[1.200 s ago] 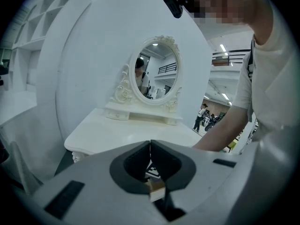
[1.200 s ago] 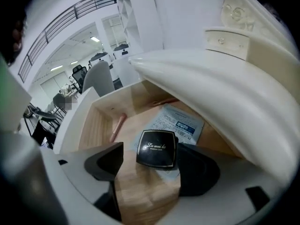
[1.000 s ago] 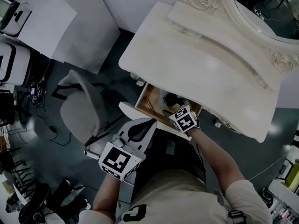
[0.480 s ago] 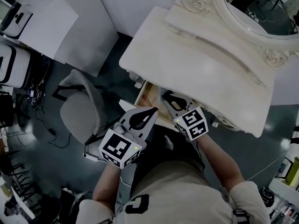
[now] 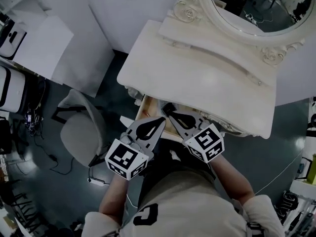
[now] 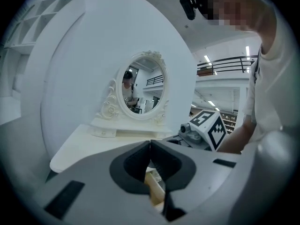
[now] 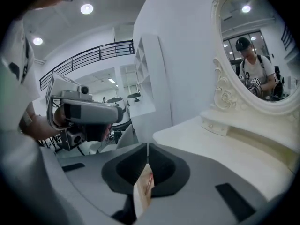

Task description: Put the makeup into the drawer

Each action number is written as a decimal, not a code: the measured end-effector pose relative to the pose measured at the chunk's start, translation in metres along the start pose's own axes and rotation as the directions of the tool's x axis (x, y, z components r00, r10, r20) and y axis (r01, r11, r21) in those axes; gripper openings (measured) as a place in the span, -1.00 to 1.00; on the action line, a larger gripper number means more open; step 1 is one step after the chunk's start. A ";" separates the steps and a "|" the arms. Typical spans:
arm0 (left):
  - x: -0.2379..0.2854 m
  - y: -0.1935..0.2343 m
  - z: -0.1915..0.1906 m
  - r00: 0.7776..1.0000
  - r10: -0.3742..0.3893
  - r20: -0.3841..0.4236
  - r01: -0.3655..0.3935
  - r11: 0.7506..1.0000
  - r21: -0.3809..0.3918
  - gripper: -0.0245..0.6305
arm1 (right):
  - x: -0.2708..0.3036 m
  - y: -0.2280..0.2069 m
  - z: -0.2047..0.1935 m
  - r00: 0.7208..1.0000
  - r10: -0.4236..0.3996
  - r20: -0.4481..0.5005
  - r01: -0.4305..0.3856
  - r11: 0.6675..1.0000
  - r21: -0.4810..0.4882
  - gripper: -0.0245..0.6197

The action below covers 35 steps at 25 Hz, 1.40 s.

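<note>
**Both grippers closed and empty over the open drawer**

Head view: I see the left gripper [image 5: 162,119] and the right gripper [image 5: 170,113] side by side over the open wooden drawer [image 5: 146,107], covering most of its inside. The drawer juts from under a smooth cream dressing table [image 5: 197,78] with a carved oval mirror [image 5: 252,9]. A grey padded chair [image 5: 79,130] stands to the left. The shirt print is too cropped to read.

Left gripper view: my left jaws meet with nothing between them. Pale drawer wood shows below them.

Right gripper view: my right jaws have just been closing and now meet on nothing. Below them a thin reddish stick [image 7: 148,182] lies on the drawer floor. I cannot tell whether it is the makeup.
</note>
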<state>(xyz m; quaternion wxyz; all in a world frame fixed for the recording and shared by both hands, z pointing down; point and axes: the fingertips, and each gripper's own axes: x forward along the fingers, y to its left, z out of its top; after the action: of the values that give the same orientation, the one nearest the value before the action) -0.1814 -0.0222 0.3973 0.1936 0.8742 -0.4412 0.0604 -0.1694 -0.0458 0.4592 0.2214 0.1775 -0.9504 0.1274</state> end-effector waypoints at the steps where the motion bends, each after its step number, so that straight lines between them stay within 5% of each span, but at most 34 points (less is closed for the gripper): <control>1: 0.002 -0.003 -0.001 1.000 -0.012 -0.003 0.012 1.000 0.004 -0.76 | -0.007 0.001 0.002 1.000 -0.006 0.007 0.006 1.000 0.001 -0.81; 17: 0.058 -0.091 0.019 0.991 -0.125 -0.038 0.129 0.985 0.118 -0.76 | -0.130 -0.024 0.012 0.983 -0.107 0.150 0.104 0.994 0.026 -0.83; 35: 0.075 -0.195 -0.004 0.996 -0.087 -0.022 0.089 0.988 0.126 -0.76 | -0.237 -0.006 -0.037 0.983 -0.052 0.175 0.056 0.998 -0.018 -0.84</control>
<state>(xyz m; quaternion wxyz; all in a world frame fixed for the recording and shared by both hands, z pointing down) 0.0188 0.0271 0.3660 0.1439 0.9028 -0.3959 0.0869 0.0452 0.0269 0.3817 0.1426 0.2111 -0.9624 0.0945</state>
